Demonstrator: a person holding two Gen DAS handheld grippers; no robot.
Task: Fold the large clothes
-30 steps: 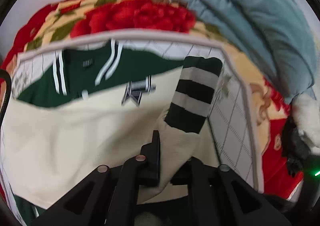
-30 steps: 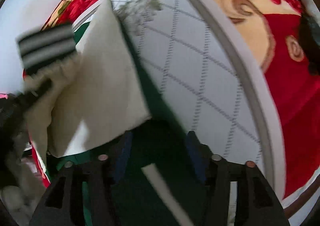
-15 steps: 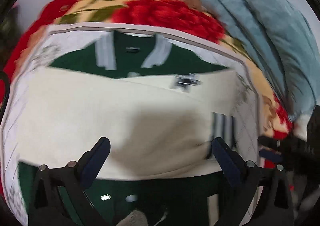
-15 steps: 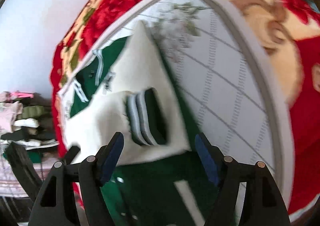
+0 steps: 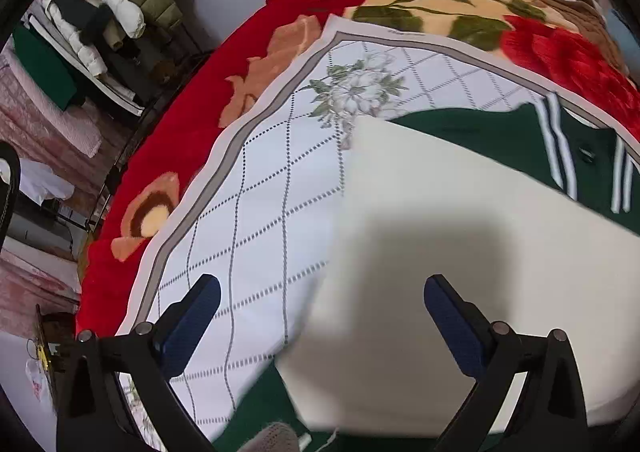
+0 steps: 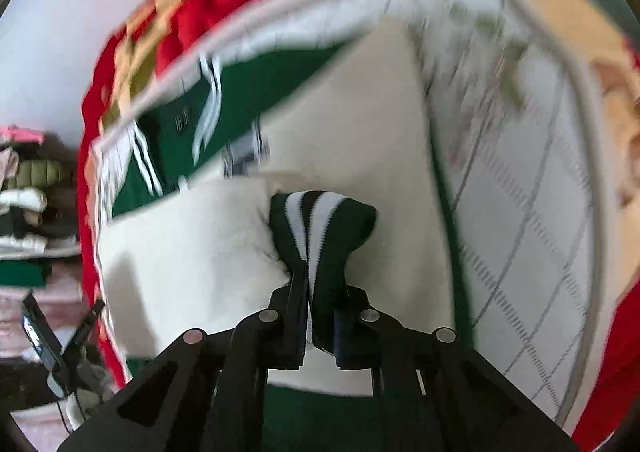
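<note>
A green and cream jacket [image 5: 472, 236] lies on a white quilted mat [image 5: 272, 188], its cream sleeves folded across the green body. My left gripper [image 5: 320, 312] is open and empty, low over the sleeve's left edge. In the right wrist view the jacket [image 6: 208, 252] fills the middle. My right gripper [image 6: 318, 312] is shut on the green and white striped cuff [image 6: 320, 228] of the other sleeve, over the cream fabric.
The mat [image 6: 532, 212] lies on a red floral blanket [image 5: 192, 124] covering the bed. A rack of piled clothes [image 5: 100, 16] stands beyond the bed's left side. A white wall is behind the bed.
My left gripper let go of the sleeve, opened and swung left. My right gripper, open half a second ago, has shut on the striped cuff.
</note>
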